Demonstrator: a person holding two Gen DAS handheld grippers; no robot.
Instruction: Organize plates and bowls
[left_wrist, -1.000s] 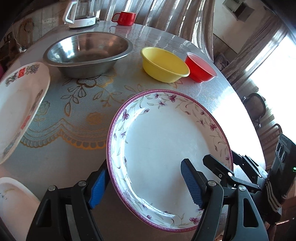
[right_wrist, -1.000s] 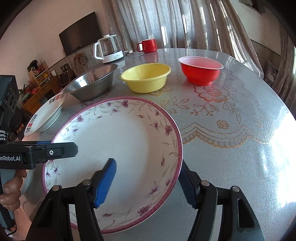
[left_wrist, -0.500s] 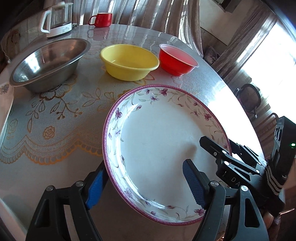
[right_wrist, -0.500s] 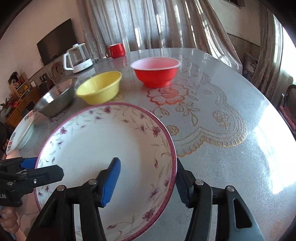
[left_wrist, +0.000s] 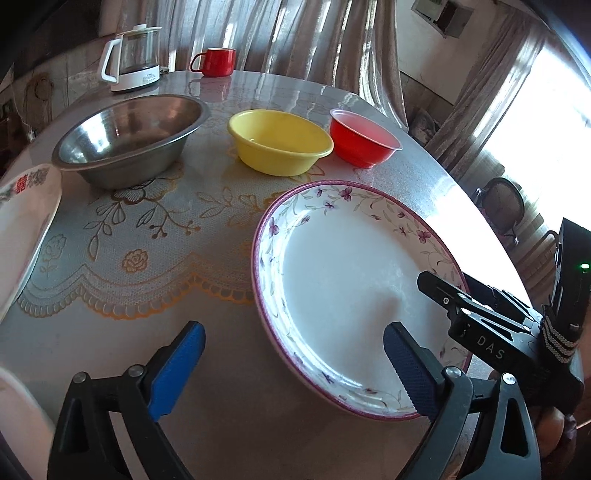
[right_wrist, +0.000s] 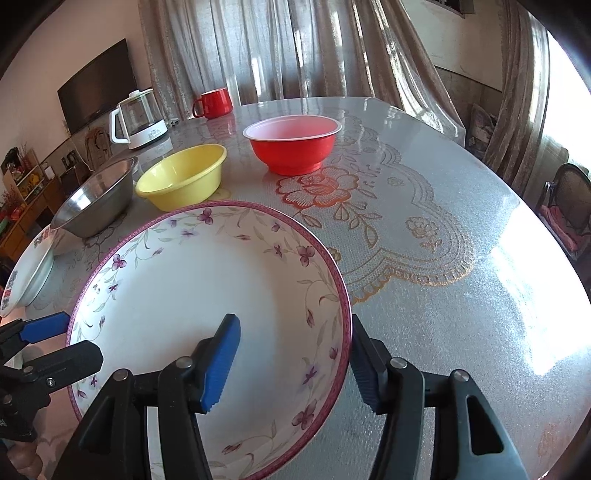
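The floral plate sits at the near edge of the worktop, and only the right gripper has it: its jaws straddle the rim, one blue pad on the white inside, the other under the outer edge, pinching the plate there. The left gripper has just been opening, and its jaws now stand spread wide with one pad clear of the rim and the other hovering over the plate's inside, so nothing is gripped between them. That leaves a broad, smooth plate on a single pinch at one side; I'd worry that if it is lifted like this it will sag or swivel about the pads and slide out, glazed china being slippery. A swing toward the yellow bowl or red bowl could also knock them, and the steel bowl and another patterned plate crowd the left side.
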